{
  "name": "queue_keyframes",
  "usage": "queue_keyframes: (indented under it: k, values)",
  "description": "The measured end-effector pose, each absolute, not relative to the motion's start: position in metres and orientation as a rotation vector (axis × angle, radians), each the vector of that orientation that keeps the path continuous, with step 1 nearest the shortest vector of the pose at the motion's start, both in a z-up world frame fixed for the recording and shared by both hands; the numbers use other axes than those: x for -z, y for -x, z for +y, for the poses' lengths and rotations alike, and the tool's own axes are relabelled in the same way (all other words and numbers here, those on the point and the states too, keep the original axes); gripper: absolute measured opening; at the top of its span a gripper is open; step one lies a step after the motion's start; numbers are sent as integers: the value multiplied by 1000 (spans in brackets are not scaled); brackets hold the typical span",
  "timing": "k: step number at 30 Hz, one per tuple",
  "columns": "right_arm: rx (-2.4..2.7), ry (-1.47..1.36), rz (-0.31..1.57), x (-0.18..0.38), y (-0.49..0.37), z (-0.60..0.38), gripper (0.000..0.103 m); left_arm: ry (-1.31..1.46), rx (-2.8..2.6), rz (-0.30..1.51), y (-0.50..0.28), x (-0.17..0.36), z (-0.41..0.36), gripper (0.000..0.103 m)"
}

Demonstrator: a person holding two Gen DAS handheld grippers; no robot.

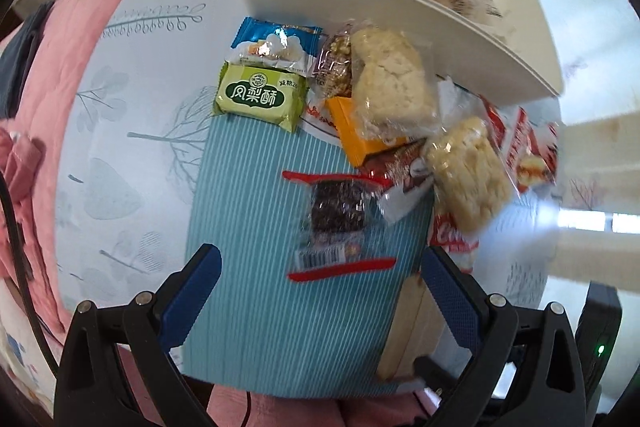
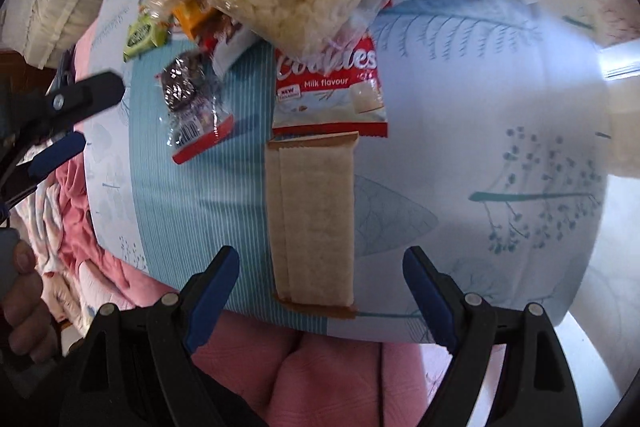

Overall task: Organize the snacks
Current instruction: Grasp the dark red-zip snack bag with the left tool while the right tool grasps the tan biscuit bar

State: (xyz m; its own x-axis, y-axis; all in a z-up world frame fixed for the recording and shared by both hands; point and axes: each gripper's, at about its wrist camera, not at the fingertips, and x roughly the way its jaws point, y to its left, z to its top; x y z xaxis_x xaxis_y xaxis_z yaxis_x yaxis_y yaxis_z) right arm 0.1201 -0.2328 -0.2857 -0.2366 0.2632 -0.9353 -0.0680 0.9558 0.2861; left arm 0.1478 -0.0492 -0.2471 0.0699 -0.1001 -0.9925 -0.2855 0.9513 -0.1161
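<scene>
A pile of wrapped snacks lies on a round table with a leaf-print cloth (image 1: 120,131). In the left wrist view my left gripper (image 1: 320,267) is open and empty, its jaws either side of a clear packet with red ends holding a dark cake (image 1: 338,223). Beyond lie a green pineapple-cake packet (image 1: 260,97), a blue packet (image 1: 276,43) and pale rice cakes (image 1: 394,83). A white basket (image 1: 360,11) holds several snacks. In the right wrist view my right gripper (image 2: 320,259) is open and empty, astride the near end of a long beige bar (image 2: 316,223). A red cookies packet (image 2: 330,87) lies beyond it.
A teal striped runner (image 1: 256,227) crosses the table. A pink quilt (image 2: 320,371) lies below the table's near edge and to the left (image 1: 60,67). The left gripper's fingers (image 2: 80,95) show at the left of the right wrist view.
</scene>
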Motion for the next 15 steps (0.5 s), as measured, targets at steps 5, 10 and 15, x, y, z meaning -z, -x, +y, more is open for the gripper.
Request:
queue_keyframes:
  k: [5,10,15]
  values:
    - [-329,-138,1874,304,-131,-230,85,367,-177,1502,-159,267,-52,100]
    - [-332,-86,1924,310,-140,-224,85,411,-189,1551,-166,290,-59,94]
    - [-327,-7,1946,311,-147,-216,85,424,-207,1547,-169,300,-61,90]
